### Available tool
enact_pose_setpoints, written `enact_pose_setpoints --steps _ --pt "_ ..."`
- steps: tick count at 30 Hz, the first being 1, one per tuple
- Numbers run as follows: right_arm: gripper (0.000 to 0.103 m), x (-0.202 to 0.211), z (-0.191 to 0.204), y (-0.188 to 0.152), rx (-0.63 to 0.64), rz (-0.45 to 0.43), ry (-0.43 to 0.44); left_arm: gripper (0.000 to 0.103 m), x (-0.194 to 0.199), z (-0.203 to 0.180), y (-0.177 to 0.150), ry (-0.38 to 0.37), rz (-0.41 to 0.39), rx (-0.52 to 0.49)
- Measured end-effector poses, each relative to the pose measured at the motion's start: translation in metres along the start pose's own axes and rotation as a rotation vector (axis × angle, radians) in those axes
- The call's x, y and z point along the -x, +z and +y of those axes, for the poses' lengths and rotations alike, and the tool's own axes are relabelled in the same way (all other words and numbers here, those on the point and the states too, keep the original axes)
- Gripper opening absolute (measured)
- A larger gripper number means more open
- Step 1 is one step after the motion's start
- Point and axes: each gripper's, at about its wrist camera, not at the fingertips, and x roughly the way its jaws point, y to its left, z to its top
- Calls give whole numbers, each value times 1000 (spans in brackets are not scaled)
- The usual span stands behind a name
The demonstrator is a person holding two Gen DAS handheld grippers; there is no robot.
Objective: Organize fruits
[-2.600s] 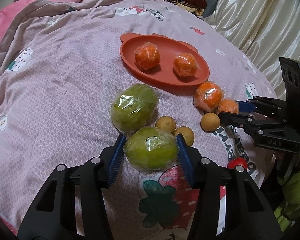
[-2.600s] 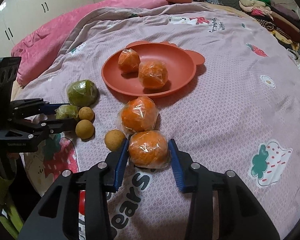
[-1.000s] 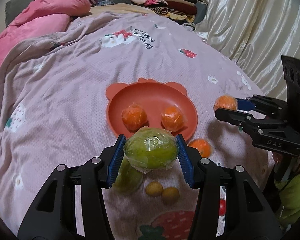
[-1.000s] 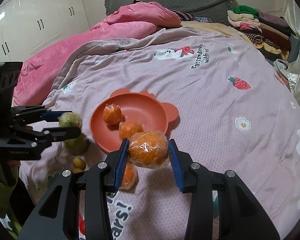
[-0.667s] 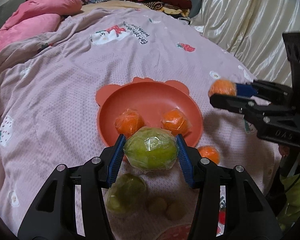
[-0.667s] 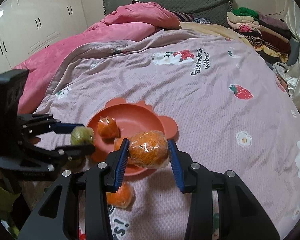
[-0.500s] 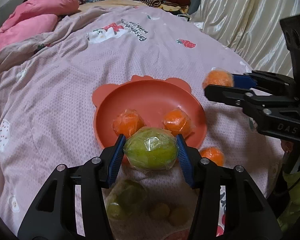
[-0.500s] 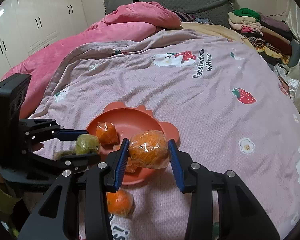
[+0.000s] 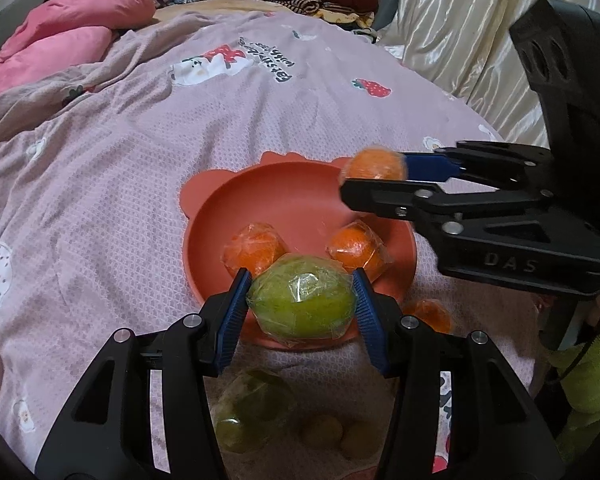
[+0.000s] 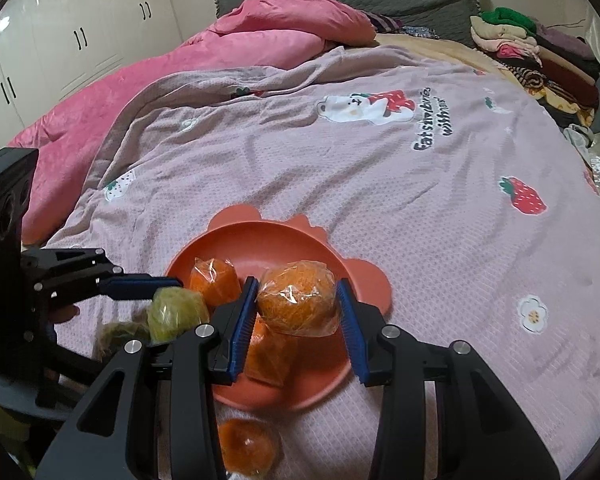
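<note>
The left gripper (image 9: 300,300) has its jaws clamped on a film-wrapped green fruit (image 9: 302,302), held above the near rim of the round terracotta-red plate (image 9: 284,196) on the bed's lilac printed blanket (image 9: 140,140). The right gripper (image 10: 296,306) grips a film-wrapped orange (image 10: 298,298) over the same plate, where two wrapped oranges (image 9: 252,246) already sit. To do this well, lower each fruit into a bare patch away from its neighbours and the other gripper, and release only once it rests, since round fruit may roll off the shallow rim.
</note>
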Motion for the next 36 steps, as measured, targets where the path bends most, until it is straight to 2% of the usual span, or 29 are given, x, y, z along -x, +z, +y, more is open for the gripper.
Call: enact_pose_setpoints --steps 17,36 --pt "39 -33 -4 9 10 59 29 43 -13 8 -3 25 15 12" --pt "39 -43 0 9 32 88 31 43 -14 11 -4 20 16 21"
